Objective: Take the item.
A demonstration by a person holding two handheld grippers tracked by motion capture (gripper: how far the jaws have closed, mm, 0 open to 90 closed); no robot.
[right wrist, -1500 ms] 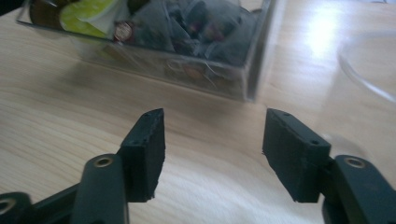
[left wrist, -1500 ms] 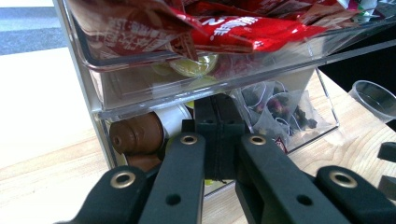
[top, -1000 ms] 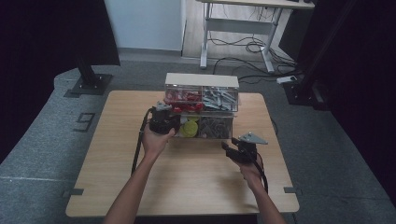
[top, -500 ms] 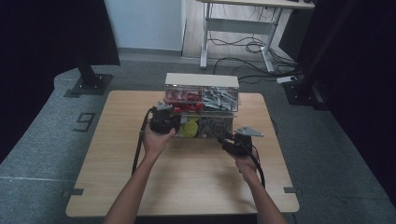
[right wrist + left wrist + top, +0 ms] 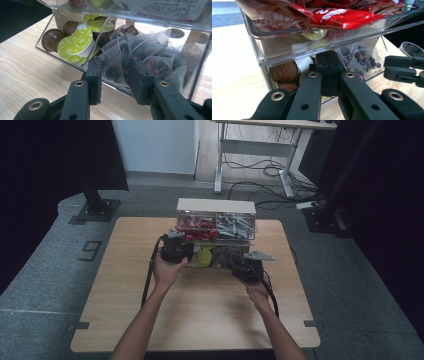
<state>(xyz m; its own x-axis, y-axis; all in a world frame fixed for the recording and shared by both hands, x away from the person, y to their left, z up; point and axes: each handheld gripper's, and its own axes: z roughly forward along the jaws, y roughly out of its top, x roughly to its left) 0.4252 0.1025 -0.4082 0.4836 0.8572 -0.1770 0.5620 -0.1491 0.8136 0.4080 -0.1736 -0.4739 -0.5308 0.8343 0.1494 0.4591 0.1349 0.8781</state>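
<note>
A clear two-tier organizer (image 5: 215,206) stands at the far middle of the wooden table (image 5: 125,290). Its upper tier holds red packets (image 5: 337,15). In the lower drawer lie green-lidded brown capsules (image 5: 80,41) and pyramid tea bags (image 5: 150,57). My left gripper (image 5: 184,251) is shut, its tips (image 5: 329,75) against the lower drawer's front; whether they pinch the clear wall I cannot tell. My right gripper (image 5: 240,264) is at the drawer's tea-bag side. Its jaws have just been closing and still stand apart (image 5: 116,80), with a tea bag showing in the gap.
The upper tier's right half holds silvery packets (image 5: 235,225). Bare tabletop lies in front of the box, where both forearms come in. A desk frame with cables (image 5: 260,165) stands on the floor behind the table. My right gripper (image 5: 404,71) also shows at the right of the left gripper view.
My right gripper has moved forward from the table's right front up to the lower drawer, and its jaws have narrowed. My left gripper has stayed at the drawer.
</note>
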